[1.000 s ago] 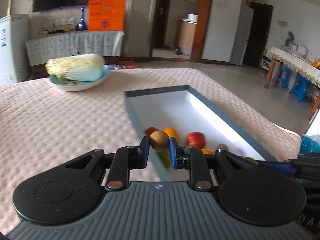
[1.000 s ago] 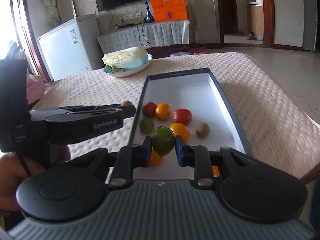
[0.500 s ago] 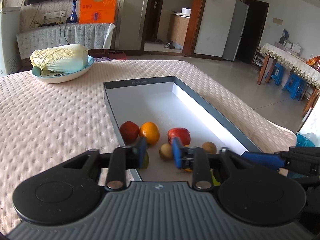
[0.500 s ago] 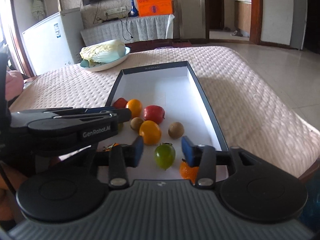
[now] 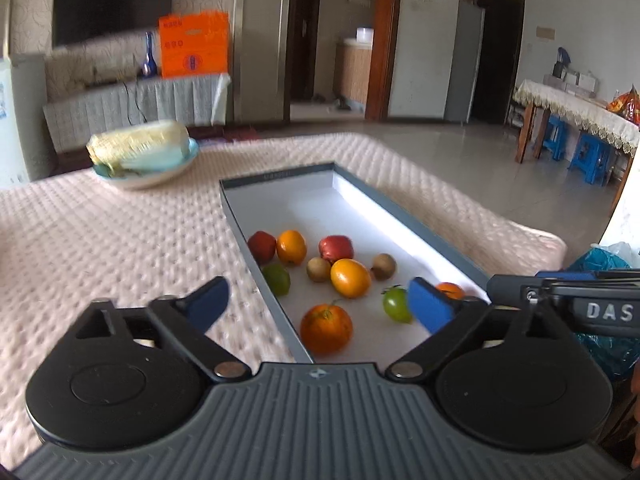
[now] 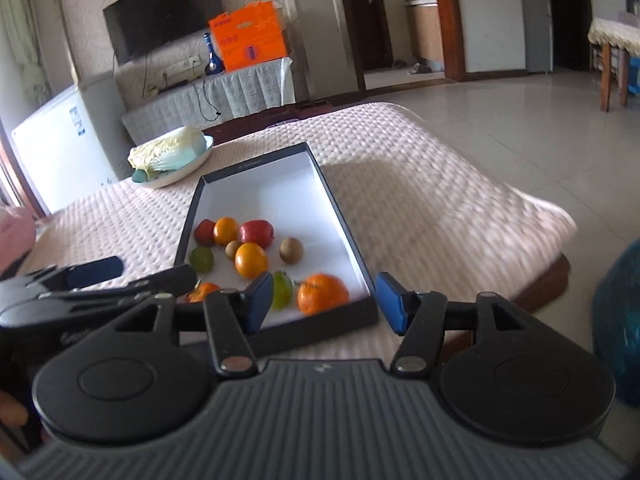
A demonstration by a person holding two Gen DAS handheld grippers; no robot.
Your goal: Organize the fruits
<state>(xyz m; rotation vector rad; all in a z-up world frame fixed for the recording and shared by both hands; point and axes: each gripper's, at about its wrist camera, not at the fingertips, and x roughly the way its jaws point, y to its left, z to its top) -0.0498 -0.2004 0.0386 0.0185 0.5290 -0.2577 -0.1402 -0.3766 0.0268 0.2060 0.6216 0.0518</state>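
Quilted, dimpled pink cloth covers the surface [image 5: 120,248] on which a long grey-rimmed tray [image 5: 276,178] with a smooth white floor holds the fruits (round oranges, red and green ones, two brown kiwis). Left claw [image 5: 316,304], a second ago clamped on a brown kiwi [image 5: 319,269], is spreading wide and empty. Right claw [image 6: 324,300], opening too, has released the green tomato [image 6: 282,289] onto the tray floor.

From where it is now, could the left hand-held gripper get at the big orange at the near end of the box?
Probably yes. The left hand-held gripper is empty, its jaws opening wide, and the big orange lies just ahead with nothing over it; only the low box wall beside it might crowd one finger.
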